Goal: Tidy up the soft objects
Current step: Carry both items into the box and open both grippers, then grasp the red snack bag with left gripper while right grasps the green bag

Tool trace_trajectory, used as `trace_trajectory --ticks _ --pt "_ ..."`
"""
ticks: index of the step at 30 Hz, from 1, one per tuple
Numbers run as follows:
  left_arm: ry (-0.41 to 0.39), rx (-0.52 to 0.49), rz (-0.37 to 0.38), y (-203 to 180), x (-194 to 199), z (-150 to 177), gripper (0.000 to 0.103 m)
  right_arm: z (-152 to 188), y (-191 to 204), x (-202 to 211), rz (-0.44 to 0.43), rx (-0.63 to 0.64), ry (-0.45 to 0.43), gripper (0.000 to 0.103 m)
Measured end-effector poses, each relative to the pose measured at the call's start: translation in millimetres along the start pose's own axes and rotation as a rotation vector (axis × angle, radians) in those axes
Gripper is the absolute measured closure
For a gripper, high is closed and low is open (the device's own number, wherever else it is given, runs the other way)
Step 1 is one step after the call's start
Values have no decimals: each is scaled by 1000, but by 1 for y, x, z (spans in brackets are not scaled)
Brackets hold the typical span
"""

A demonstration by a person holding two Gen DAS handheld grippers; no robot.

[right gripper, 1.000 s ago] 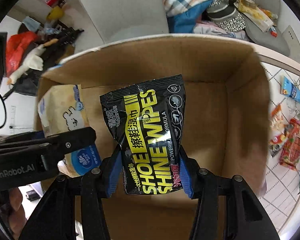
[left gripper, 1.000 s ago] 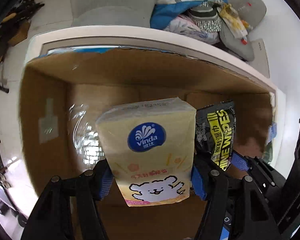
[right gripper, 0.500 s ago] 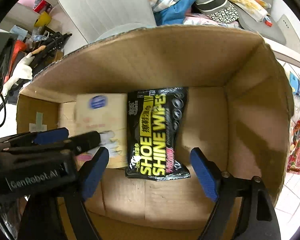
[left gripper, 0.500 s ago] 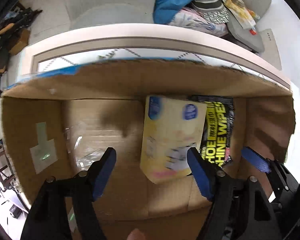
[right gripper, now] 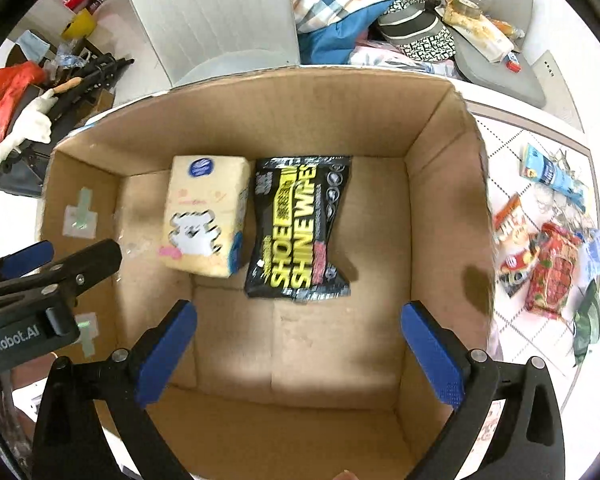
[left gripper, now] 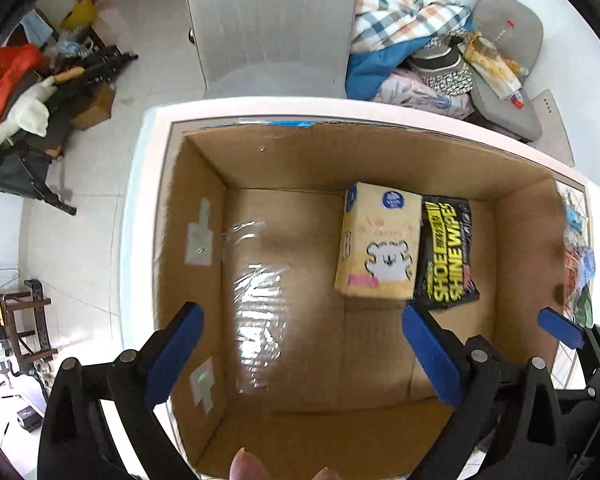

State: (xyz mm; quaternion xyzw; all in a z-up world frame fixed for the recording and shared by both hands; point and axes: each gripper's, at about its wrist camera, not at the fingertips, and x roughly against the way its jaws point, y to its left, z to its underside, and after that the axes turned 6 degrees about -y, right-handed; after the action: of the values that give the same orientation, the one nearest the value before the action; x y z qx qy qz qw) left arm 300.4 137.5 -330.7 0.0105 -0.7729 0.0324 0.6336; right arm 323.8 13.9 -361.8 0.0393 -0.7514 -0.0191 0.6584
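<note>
A yellow tissue pack [left gripper: 378, 240] [right gripper: 206, 216] with a white bear lies on the floor of an open cardboard box [left gripper: 204, 216] [right gripper: 440, 200]. A black shoe-wipes pouch [left gripper: 446, 256] [right gripper: 300, 224] lies right beside it, to its right. My left gripper [left gripper: 300, 336] is open and empty above the box's near side. My right gripper [right gripper: 298, 332] is open and empty above the box, nearer than the pouch. The left gripper also shows at the left edge of the right wrist view [right gripper: 52, 268].
The box stands on a white table [left gripper: 140, 184]. Several snack packets [right gripper: 548, 256] lie on the table right of the box. A grey chair [left gripper: 272, 28] and a pile of clothes [left gripper: 404, 40] stand beyond the table.
Both grippers opened and let go of their packs, which now lie in the box. Both grippers have pulled up and back from the box floor.
</note>
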Motion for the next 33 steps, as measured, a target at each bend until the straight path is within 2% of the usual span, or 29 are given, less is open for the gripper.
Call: trace_trajectory --ticks 5,9,16,20,22,25,26,29,31,33 --pt "-59 -9 -15 -2 29 21 2 24 4 33 27 23 -46 0" --pt "-116 -20 -4 -2 67 46 2 49 8 65 43 37 -100 0" --pt "-202 -39 15 -9 129 79 2 90 2 130 -9 34 -176 0" --pt "-251 -122 23 -42 163 86 2 108 -16 161 -67 -5 -196 0" --pt "-276 -178 37 -65 178 86 2 118 -37 181 -76 -43 -235 0" --pt "-285 -240 105 -112 194 84 2 133 -84 211 -66 -122 -276 0" --pt "-262 -265 148 -137 192 80 2 138 -108 222 -42 -150 -284 0" --pt "-212 -318 209 -193 176 67 2 146 -169 232 19 -213 -266 0" --pt "-159 -341 239 -233 157 57 2 150 -223 232 93 -255 -245 0" --pt "-78 -358 268 -284 126 43 2 150 -267 224 128 -285 -207 0"
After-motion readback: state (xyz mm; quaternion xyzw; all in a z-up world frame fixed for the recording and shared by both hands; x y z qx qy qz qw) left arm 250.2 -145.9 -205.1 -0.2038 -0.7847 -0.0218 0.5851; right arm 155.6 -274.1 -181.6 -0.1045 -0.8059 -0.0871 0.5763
